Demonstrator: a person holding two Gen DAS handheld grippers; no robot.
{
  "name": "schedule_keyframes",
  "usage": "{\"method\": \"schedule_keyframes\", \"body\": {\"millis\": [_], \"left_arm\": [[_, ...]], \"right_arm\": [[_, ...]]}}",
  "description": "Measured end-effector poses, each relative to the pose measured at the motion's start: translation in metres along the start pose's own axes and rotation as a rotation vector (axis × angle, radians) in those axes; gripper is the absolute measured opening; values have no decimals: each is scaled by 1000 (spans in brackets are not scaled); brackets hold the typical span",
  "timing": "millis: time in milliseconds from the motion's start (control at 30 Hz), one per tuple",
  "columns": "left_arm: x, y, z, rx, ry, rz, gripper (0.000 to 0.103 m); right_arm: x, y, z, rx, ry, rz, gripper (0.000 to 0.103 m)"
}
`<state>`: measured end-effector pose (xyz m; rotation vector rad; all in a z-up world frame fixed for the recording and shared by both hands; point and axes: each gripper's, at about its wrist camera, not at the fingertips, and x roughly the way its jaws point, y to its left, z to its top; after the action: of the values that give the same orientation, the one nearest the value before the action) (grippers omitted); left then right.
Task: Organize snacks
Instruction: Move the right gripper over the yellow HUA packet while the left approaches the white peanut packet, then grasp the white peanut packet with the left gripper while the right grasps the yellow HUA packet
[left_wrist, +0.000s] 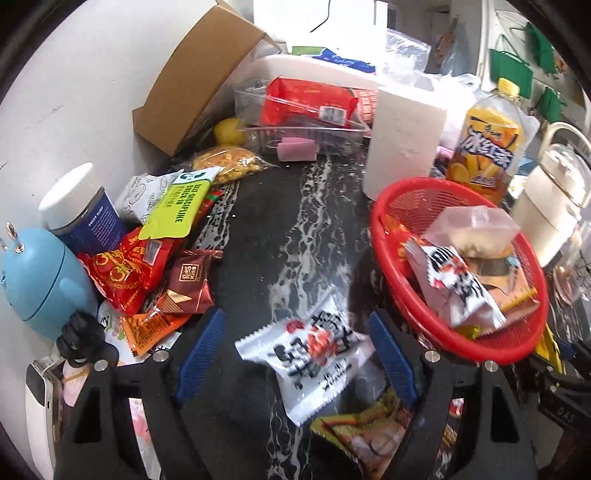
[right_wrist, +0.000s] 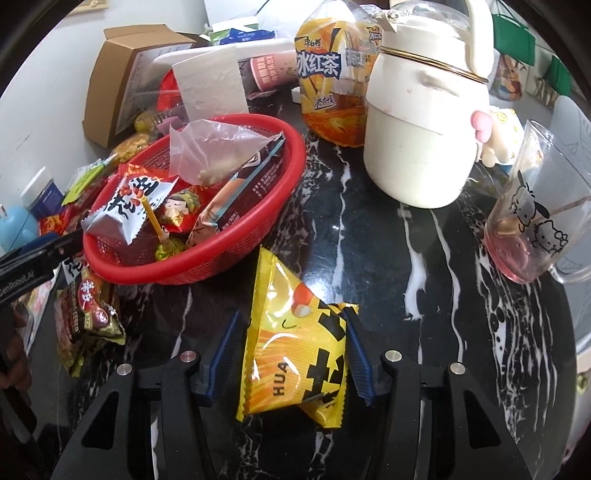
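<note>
Only in the right wrist view is the yellow snack packet seen, lying on the black marble bench between the narrowed fingers of the right tool, the right pad touching it. In the left wrist view, one white packet lies loose within the wide left tool. One red basket is seen in both views, a second white packet inside it.

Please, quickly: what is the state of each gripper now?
Left gripper: open, white snack packet between its fingers.
Right gripper: around the yellow snack packet; grip cannot be told.
</note>
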<state>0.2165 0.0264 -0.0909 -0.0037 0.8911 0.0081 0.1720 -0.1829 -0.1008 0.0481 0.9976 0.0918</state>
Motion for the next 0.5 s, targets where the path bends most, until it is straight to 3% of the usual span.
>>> {"method": "schedule_keyframes", "body": {"millis": [200, 267, 400, 500], "left_arm": [[30, 2, -1, -59, 102, 19, 80], [38, 3, -6, -81, 138, -7, 81], [34, 3, -10, -72, 107, -30, 81], [31, 1, -12, -43, 83, -42, 57]], "right_arm": [[8, 2, 11, -32, 12, -20, 54], [10, 5, 13, -56, 11, -19, 45], [11, 11, 12, -94, 3, 5, 43], [10, 14, 9, -110, 3, 12, 42]]}}
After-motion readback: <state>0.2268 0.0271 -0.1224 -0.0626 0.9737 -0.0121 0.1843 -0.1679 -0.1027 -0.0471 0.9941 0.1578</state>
